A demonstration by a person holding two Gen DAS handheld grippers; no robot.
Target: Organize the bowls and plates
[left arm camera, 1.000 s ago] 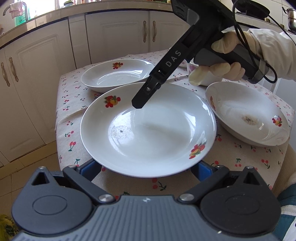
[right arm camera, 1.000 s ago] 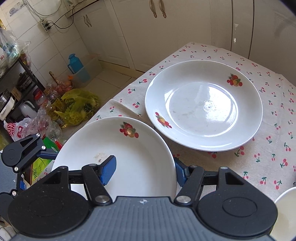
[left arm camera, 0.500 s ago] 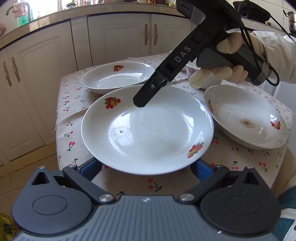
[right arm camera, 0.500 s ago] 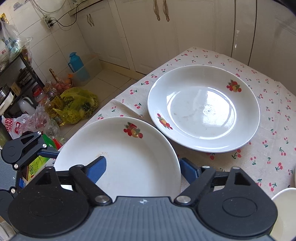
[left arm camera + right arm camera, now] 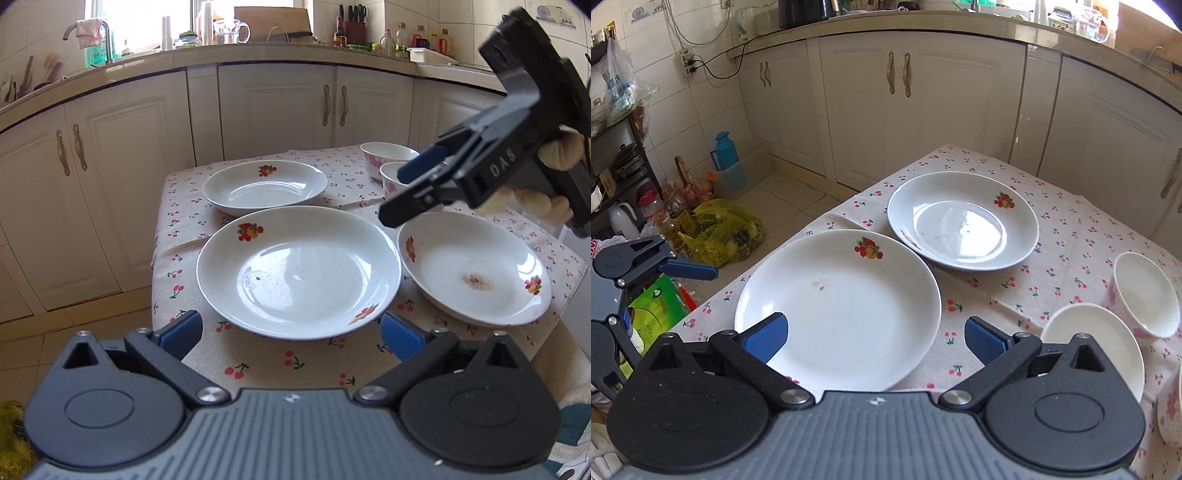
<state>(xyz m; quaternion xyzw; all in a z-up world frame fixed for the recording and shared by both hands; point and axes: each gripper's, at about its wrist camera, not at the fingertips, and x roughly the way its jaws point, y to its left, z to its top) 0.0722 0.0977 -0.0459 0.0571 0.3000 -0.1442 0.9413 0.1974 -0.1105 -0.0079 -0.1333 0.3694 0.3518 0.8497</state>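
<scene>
Tabletop (image 5: 258, 369), cherry-print cloth, holding, left to right in the left wrist view:

- Left hand-held gripper (image 5: 291, 334): blue pads spread wide, empty, hovering at the near edge.
- Far white ceramic plate with fruit decal (image 5: 264, 186): set back, alone.
- Large white ceramic plate with fruit decals (image 5: 299, 271): centre, its rim near the cloth's front edge.
- Soiled white ceramic plate (image 5: 474, 273): right, rim nearly touching the large plate.
- Two pink-floral white bowls (image 5: 389, 153): rear right, side by side.
- Right hand-held gripper (image 5: 410, 195): jaws opening, nothing between them, raised above the soiled plate's far rim.

Risks: glazed rims may slip from the pads; crowded rims could clash when one plate is lifted.

Open room: bare cloth at far left and front.
</scene>
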